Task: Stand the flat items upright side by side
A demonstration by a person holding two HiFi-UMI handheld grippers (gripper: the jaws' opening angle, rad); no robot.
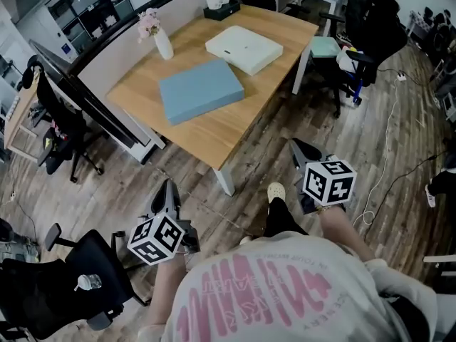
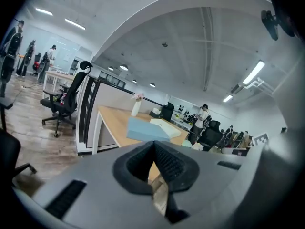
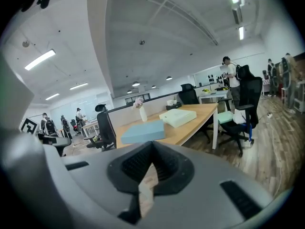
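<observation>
Apparently not yet approaching, the left gripper (image 1: 165, 193) and right gripper (image 1: 302, 152) are hanging clenched and empty, well apart from the flat blue rectangular slab (image 1: 200, 90) and flat cream box (image 1: 244, 48).

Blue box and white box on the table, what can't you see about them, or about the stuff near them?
Blue box: its underside, pressed to the table, in every view.
White box: the small mark on top, too small in the head view.
Dark tray at the table's far edge: what sits in it, too small in the head view.
Table's near end: covered by the left gripper and right gripper bodies in their own views.
</observation>
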